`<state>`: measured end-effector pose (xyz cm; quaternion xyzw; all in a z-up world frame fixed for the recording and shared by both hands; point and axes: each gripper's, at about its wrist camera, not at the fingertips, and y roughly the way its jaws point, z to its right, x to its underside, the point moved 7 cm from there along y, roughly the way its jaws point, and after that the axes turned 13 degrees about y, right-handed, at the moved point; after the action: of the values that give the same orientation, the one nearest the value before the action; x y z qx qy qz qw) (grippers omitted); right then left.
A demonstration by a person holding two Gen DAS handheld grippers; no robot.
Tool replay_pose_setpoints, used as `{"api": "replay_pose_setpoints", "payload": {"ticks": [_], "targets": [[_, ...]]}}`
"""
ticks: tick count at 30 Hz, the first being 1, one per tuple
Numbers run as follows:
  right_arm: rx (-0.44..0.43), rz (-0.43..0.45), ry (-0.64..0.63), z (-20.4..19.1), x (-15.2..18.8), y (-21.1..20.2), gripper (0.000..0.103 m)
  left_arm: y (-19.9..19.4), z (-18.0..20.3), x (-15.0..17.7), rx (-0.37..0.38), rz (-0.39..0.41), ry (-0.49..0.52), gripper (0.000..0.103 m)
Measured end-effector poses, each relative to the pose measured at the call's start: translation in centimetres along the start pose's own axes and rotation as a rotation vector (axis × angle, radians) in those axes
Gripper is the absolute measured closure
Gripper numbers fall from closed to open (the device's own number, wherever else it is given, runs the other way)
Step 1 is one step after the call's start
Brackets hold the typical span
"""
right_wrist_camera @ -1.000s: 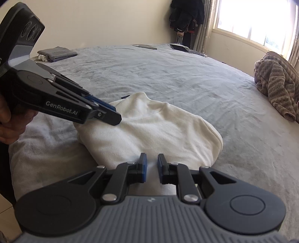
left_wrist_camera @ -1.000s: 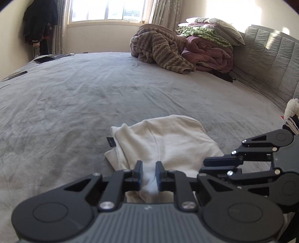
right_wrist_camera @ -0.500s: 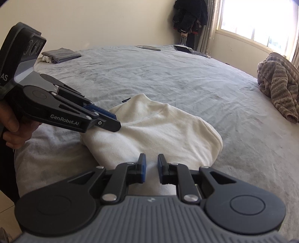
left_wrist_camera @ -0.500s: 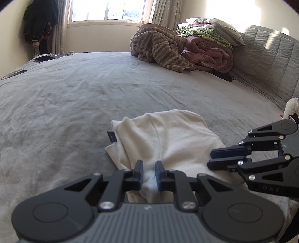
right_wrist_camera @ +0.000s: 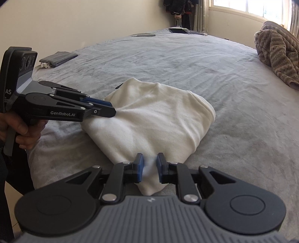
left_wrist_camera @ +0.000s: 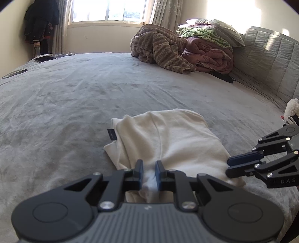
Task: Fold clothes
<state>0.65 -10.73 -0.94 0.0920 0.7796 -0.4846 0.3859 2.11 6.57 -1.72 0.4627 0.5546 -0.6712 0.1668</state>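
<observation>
Cream fleece garment point(left_wrist_camera: 168, 142) is lying folded on the grey bed point(left_wrist_camera: 74, 97) near its edge. The left gripper point(left_wrist_camera: 149, 172) and right gripper point(right_wrist_camera: 150, 167) are each pinching a bunch of its near hem between their pads.

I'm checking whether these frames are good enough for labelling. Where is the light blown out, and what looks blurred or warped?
Left wrist view: the bright window and the sunlit wall patch are blown out; the grey bed cover curves from fisheye distortion, and the picture's corners are dark. Right wrist view: the window glares at top right; the folded cream fleece garment looks soft between the right claw fingers.
</observation>
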Motion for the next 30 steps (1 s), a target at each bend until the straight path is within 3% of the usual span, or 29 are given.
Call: {"api": "replay_pose_setpoints", "payload": {"ticks": [4, 7, 12, 20, 25, 30], "targets": [[-0.038, 0.018, 0.038, 0.4, -0.6, -0.9, 0.085, 0.0, 0.0, 0.1, -0.005, 0.005, -0.003, 0.087], [-0.060, 0.027, 0.025, -0.6, -0.6, -1.5, 0.076, -0.1, 0.1, 0.1, -0.013, 0.007, 0.002, 0.087], [0.013, 0.009, -0.094, -1.9, 0.6, -0.2, 0.072, -0.2, 0.1, 0.0, -0.013, 0.006, -0.007, 0.087], [0.039, -0.003, -0.123, -2.0, 1.0, 0.3, 0.069, -3.1, -1.3, -0.9, -0.001, 0.070, -0.134, 0.087], [0.049, -0.001, -0.136, -2.2, 1.0, 0.4, 0.068, -2.1, -0.9, 0.6, -0.057, 0.015, -0.087, 0.086], [0.033, 0.004, -0.109, -2.1, 0.7, 0.2, 0.067, -1.2, -1.9, 1.1, -0.055, -0.016, -0.151, 0.081]]}}
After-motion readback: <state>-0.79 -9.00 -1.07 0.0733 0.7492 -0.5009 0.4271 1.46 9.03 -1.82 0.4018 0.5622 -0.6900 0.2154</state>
